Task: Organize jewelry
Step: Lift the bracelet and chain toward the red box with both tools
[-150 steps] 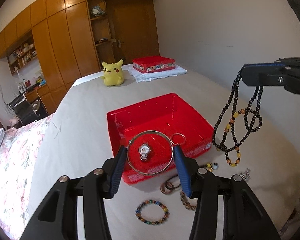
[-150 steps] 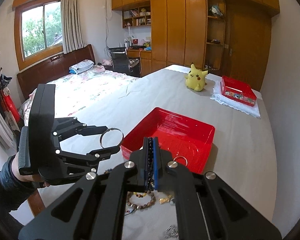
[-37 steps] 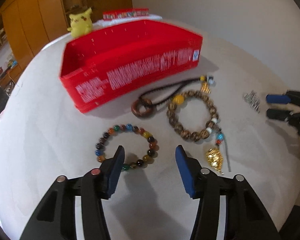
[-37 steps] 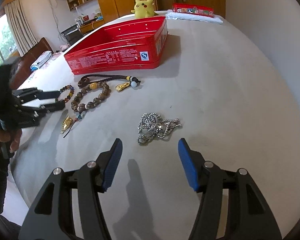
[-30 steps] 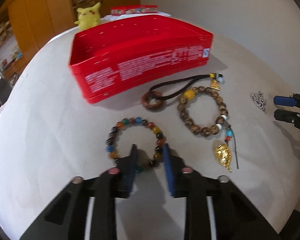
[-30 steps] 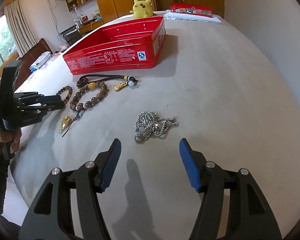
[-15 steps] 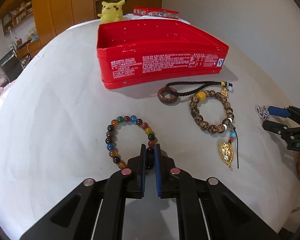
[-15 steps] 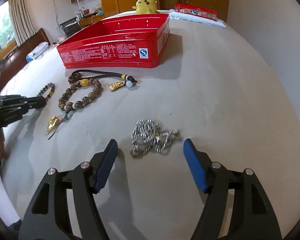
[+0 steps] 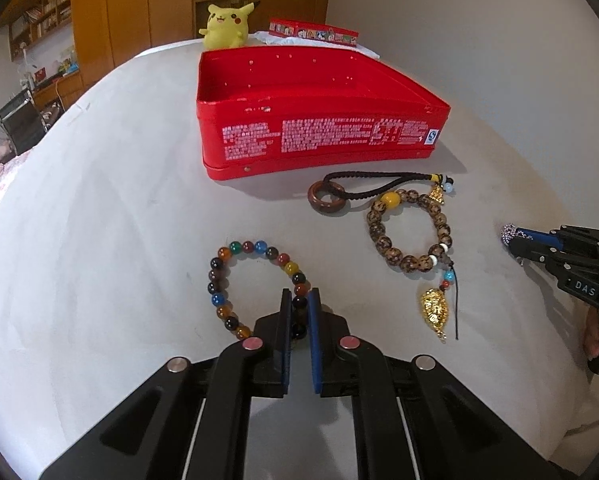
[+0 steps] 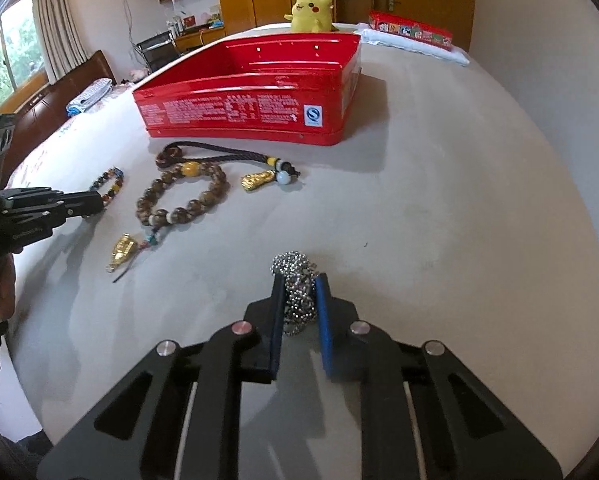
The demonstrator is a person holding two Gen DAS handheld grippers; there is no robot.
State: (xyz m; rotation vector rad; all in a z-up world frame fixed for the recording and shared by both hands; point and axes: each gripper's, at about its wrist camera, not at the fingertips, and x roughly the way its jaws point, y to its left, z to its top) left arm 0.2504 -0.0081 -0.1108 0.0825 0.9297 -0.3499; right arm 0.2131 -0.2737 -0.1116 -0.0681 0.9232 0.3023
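left gripper [image 9: 299, 304] pinches the multicolour bracelet [image 9: 255, 280], right gripper [image 10: 299, 292] clamps the silver chain [image 10: 295, 280]; next, lift both into the red tin [image 9: 319, 140] ahead.

Both tongs, wide apart earlier, now clamped: left [image 9: 299, 300] on bead bracelet [image 9: 235, 280], right [image 10: 298, 282] on silver chain [image 10: 293, 266] (bunched).

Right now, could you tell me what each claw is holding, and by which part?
Left claw pinches the multicoloured bead bracelet at its near beads. Right claw clamps the bunched silver chain around its middle.
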